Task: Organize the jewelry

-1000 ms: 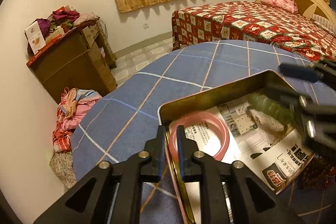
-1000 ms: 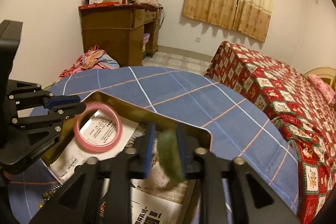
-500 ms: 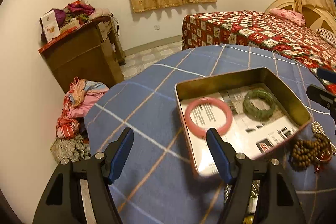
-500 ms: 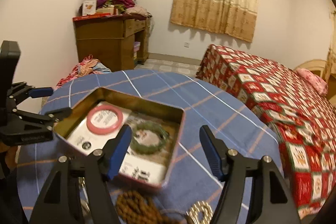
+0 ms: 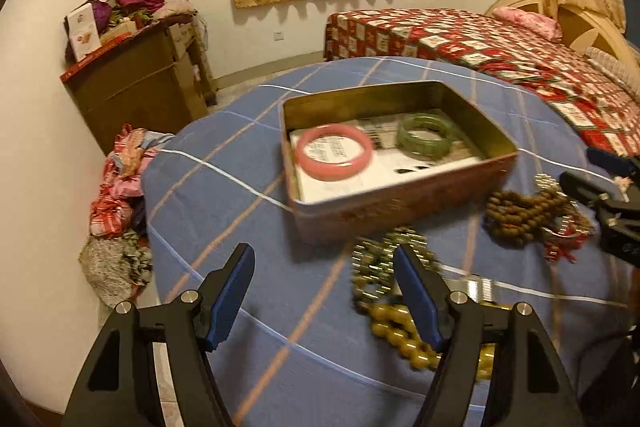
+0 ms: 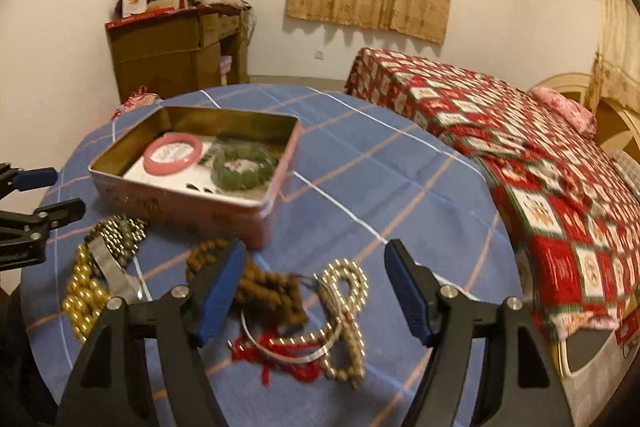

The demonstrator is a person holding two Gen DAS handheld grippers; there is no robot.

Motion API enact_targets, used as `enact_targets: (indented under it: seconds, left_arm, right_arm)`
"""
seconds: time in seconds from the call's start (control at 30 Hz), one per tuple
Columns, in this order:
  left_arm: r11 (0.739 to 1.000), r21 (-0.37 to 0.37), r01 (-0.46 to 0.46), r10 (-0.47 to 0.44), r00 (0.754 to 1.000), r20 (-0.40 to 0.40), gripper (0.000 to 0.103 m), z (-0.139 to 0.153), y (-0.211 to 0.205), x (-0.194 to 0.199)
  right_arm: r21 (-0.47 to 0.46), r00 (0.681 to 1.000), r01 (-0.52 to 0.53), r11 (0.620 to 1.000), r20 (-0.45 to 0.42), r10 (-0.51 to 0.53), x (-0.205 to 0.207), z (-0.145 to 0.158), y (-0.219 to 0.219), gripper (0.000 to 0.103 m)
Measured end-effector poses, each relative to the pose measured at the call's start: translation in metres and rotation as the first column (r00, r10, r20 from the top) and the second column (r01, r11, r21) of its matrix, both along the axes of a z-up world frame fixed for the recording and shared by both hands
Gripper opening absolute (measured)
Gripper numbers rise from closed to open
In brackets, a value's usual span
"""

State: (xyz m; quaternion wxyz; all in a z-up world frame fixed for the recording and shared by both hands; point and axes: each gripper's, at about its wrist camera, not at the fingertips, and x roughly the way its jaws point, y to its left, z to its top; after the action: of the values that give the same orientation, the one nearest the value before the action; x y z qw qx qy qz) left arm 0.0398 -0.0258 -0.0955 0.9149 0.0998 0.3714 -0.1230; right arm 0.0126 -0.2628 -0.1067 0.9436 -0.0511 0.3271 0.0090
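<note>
A pink metal tin [image 5: 404, 203] [image 6: 188, 205] stands on the blue checked table. Inside it lie a pink bangle [image 5: 334, 151] [image 6: 173, 153] and a green bangle [image 5: 429, 135] [image 6: 245, 167]. In front of the tin lie brown wooden beads [image 5: 524, 211] [image 6: 268, 285], a pale bead strand with red tassel [image 6: 344, 311], dark small beads [image 5: 384, 263] [image 6: 116, 231] and gold beads [image 5: 404, 339] [image 6: 82, 297]. My left gripper [image 5: 324, 295] is open and empty, above the table's near side. My right gripper [image 6: 314, 291] is open and empty, above the wooden beads.
A bed with a red patterned cover [image 6: 520, 155] stands right of the table. A brown cabinet piled with clothes and boxes [image 5: 140, 87] stands at the back left. Clothes [image 5: 120, 187] lie on the floor beside the table.
Both grippers let go of the bangles, opened and pulled back from the tin. The pink and green bangles now lie in the tin. The loose bead strands have come into view.
</note>
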Motion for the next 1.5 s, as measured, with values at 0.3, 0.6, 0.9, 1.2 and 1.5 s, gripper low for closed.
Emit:
enact_targets:
  seconds: [0.3, 0.6, 0.9, 1.2, 1.5]
  left_arm:
    - [0.997, 0.029, 0.07, -0.069, 0.997, -0.039, 0.072, -0.016, -0.03, -0.012]
    - [0.996, 0.083, 0.023, -0.022, 1.0, -0.012, 0.083, -0.032, -0.015, 0.0]
    - [0.999, 0.034, 0.001, 0.0, 1.0, -0.025, 0.085, -0.033, 0.004, 0.013]
    - [0.997, -0.021, 0.076, -0.077, 0.996, -0.039, 0.048, -0.03, -0.004, 0.008]
    - [0.992, -0.065, 0.111, -0.113, 0.993, -0.032, 0.001, -0.022, 0.0, 0.004]
  right_arm:
    - [0.045, 1.0, -0.006, 0.999, 0.024, 0.005, -0.016, -0.008, -0.008, 0.08]
    - [0.065, 0.999, 0.012, 0.998, 0.033, -0.014, -0.017, -0.012, -0.016, 0.084]
    - [0.072, 0.999, 0.031, 0.997, 0.028, -0.033, -0.017, -0.015, -0.022, 0.084]
    - [0.079, 1.0, -0.002, 0.997, 0.024, 0.0, -0.021, -0.014, -0.022, 0.083]
    - [0.081, 0.999, -0.048, 0.996, 0.021, 0.047, -0.021, -0.013, -0.014, 0.074]
